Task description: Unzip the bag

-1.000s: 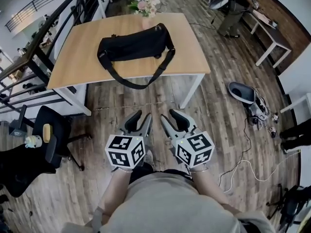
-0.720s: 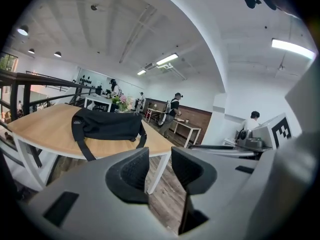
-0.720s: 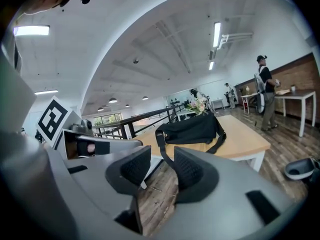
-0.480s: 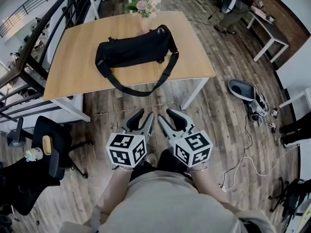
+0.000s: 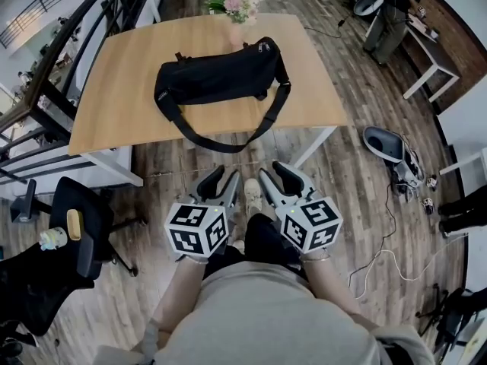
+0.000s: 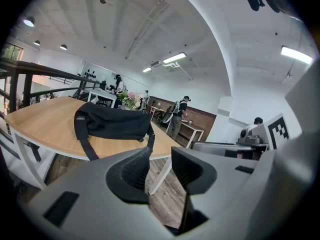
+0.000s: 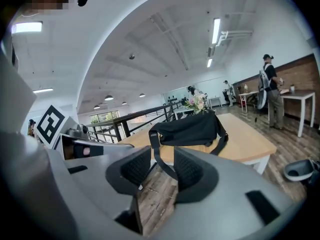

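Observation:
A black duffel bag [image 5: 217,78] lies on the wooden table [image 5: 114,90], its zip closed as far as I can tell. Its shoulder strap [image 5: 228,141] loops over the table's front edge. My left gripper [image 5: 223,181] and right gripper [image 5: 274,175] are held side by side in front of my body, over the floor and short of the table. Both are open with a narrow gap and hold nothing. The left gripper view shows the bag [image 6: 112,124] ahead, beyond the left gripper [image 6: 161,166]. In the right gripper view the bag [image 7: 190,129] lies beyond the right gripper [image 7: 162,170].
A vase of flowers [image 5: 236,2] stands at the table's far edge. A black office chair [image 5: 72,234] is at the left by a metal railing [image 5: 46,90]. A grey object [image 5: 384,144] and cables [image 5: 380,257] lie on the floor at right. A person [image 5: 384,21] stands by a far table.
The table and bag have come nearer in the head view. Both grippers stay side by side and open, the right one shifted slightly right.

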Motion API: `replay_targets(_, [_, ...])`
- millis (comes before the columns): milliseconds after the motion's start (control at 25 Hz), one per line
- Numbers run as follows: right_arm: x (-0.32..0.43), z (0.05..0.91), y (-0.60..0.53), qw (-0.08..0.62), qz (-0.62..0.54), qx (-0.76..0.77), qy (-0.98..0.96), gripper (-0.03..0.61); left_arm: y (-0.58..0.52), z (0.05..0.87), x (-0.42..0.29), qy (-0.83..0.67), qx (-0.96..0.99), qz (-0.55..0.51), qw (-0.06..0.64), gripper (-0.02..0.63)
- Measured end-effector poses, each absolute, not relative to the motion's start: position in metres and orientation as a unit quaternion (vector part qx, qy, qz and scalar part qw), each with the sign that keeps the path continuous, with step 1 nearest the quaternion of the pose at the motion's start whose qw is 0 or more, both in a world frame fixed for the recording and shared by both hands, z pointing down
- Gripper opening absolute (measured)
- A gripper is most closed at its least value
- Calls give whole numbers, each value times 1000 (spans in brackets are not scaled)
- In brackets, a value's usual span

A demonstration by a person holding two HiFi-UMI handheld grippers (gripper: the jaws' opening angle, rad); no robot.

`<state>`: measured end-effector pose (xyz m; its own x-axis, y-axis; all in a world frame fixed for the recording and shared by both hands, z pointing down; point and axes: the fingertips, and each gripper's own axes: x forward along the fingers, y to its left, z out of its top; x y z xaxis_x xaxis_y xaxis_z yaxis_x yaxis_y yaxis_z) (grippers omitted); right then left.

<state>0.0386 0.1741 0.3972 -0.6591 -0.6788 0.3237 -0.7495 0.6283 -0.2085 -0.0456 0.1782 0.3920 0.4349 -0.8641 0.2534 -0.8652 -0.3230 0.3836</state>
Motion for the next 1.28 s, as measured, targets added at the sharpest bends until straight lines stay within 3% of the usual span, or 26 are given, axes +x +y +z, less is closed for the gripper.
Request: replay_targets(1280, [54,378,-132,59,170,370,-911,138,-101,365,-30,-564,800,-13,205,133])
